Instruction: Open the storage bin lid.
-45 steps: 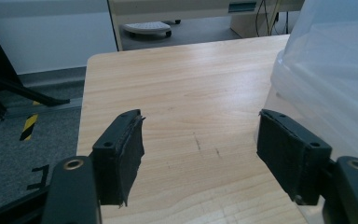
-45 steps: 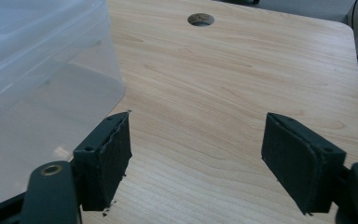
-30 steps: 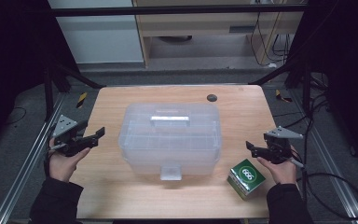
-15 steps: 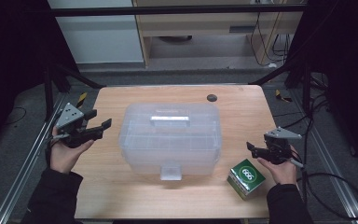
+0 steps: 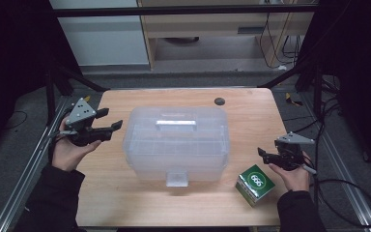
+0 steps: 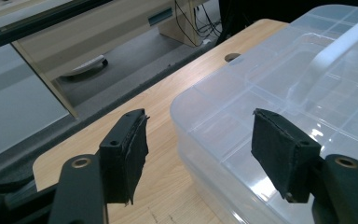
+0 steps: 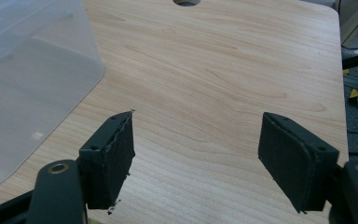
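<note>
Storage is the theme of this table: a clear, lidded plastic storage box with a white bar handle on its lid and a front latch tab sits at the middle of the pale wooden table, its latch facing the near edge, presumably so the person can reach it. The left gripper hangs in the air just left of the box, its jaws spread with nothing between them and aimed at the box's left end; in the left gripper view one black pad lies over the lid corner and the other over bare wood, which suggests a line-up on the left edge of the lid rather than a grip. The right gripper rests low at the right, clear of the box, jaws wide apart and empty though they have just been closing a little; the right gripper view looks past them across bare wood toward a round hole at the far edge. A small green carton with white print stands near the front right corner, just beside the right hand, probably kept within reach for putting into the box once it is opened.
</note>
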The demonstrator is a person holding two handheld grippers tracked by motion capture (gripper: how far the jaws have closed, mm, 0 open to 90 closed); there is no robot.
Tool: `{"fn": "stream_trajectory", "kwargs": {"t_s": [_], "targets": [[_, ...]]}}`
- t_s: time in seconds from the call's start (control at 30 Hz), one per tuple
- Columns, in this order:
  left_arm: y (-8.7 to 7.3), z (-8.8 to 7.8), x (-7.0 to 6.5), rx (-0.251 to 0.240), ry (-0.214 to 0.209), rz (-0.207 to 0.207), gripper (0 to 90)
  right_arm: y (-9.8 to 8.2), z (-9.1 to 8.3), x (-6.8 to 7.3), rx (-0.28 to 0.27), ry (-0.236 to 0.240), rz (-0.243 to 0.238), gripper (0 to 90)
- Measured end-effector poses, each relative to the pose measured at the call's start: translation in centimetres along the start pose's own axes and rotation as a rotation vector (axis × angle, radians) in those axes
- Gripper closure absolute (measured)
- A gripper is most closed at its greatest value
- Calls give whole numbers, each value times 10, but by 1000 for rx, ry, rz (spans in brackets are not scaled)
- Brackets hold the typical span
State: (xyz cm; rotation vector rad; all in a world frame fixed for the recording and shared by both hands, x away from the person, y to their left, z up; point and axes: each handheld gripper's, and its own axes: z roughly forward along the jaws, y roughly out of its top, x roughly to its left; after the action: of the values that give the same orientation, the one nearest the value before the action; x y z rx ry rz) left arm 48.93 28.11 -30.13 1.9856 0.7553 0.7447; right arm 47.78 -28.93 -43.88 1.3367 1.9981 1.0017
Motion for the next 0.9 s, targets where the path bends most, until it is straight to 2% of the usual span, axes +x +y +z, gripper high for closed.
{"fn": "stream_trajectory", "kwargs": {"t_s": [0.1,0.13,0.17,0.2,0.23,0.27,0.43,0.47,0.57,0.67,0.9], "targets": [[11,-1,-6,18,-19,57,359,1,-1,0,0,-1,5,267],[11,-1,-6,18,-19,57,360,1,-1,0,0,-1,5,267],[16,-1,-9,15,-42,84,362,2,-1,0,0,-3,1,267],[16,-1,-9,15,-42,84,369,2,-1,0,0,-3,1,267],[19,-1,-11,14,-62,96,369,2,-2,0,0,-3,1,267],[23,-2,-16,20,-81,143,376,2,-2,-1,2,-4,4,266],[31,3,-26,42,-102,186,383,2,-1,0,13,-8,5,268],[31,3,-26,42,-102,186,383,2,-1,0,13,-8,5,268],[37,7,-32,75,-107,221,383,3,-1,-1,20,-20,13,261],[41,10,-36,84,-106,244,380,3,-2,-2,16,-22,12,261],[45,18,-43,94,-121,267,389,2,-1,-1,26,-21,12,265]]}}
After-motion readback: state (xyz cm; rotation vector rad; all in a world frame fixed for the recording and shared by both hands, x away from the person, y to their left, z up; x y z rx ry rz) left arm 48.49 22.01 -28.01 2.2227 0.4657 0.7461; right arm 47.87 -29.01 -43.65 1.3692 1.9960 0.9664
